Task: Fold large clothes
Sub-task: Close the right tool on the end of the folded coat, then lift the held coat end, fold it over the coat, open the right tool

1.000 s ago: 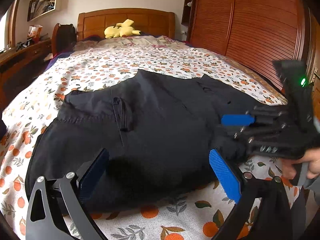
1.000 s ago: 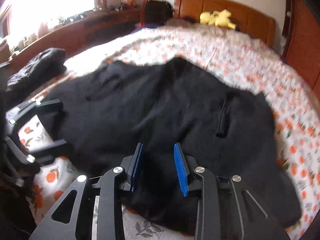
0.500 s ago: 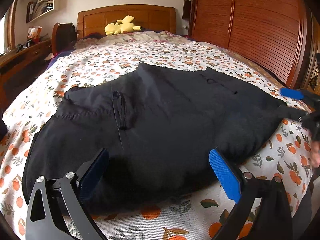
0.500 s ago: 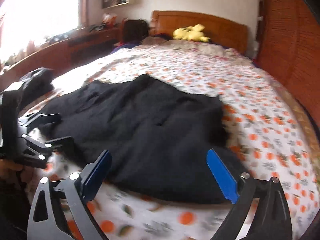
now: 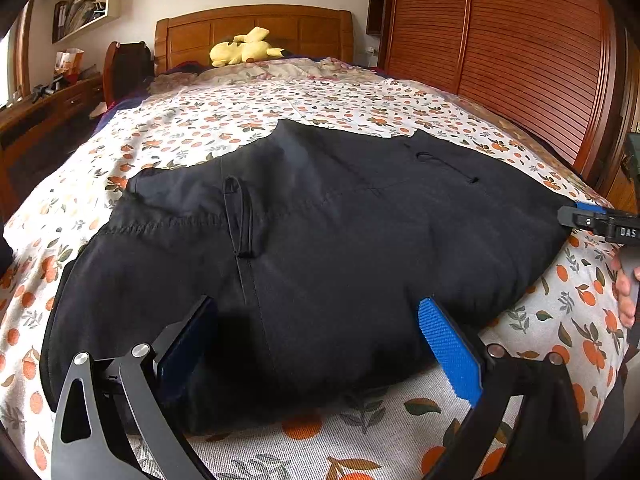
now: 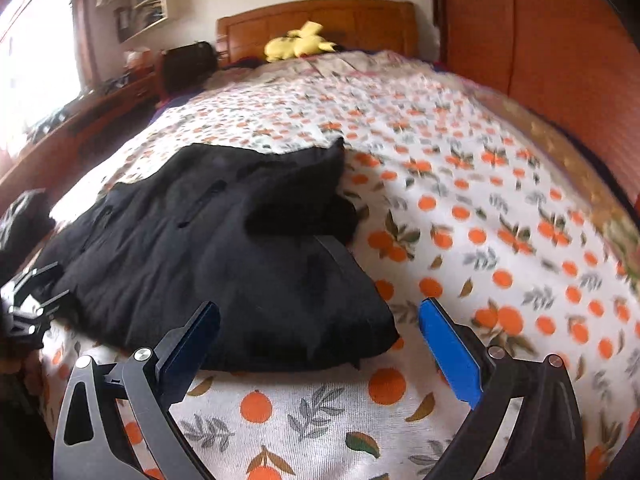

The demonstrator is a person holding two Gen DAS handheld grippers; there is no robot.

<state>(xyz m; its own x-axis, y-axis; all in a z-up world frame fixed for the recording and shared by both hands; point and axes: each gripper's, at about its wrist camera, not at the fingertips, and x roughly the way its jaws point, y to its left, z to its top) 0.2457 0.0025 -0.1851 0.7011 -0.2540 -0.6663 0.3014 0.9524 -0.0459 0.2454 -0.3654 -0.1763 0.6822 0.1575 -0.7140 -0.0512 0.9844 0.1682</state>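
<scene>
A large black garment (image 5: 320,240) lies spread on the bed, with a belt loop and stitched seams facing up. It also shows in the right wrist view (image 6: 224,256). My left gripper (image 5: 316,340) is open, its blue pads straddling the garment's near edge. My right gripper (image 6: 320,340) is open and empty, just above the garment's near right corner. The right gripper also shows at the right edge of the left wrist view (image 5: 600,220), beside the garment's right side. The left gripper shows at the left edge of the right wrist view (image 6: 28,300).
The bed has an orange-print sheet (image 5: 248,108) and a wooden headboard (image 5: 256,32) with a yellow plush toy (image 5: 244,50). A wooden slatted wardrobe (image 5: 500,40) stands along the right. A desk (image 5: 44,108) stands on the left. Another dark cloth (image 6: 20,216) lies left.
My right gripper has let go of the garment, opened, and swung out to its right side. The garment now lies flatter and wider. My left gripper has stayed open in place.
</scene>
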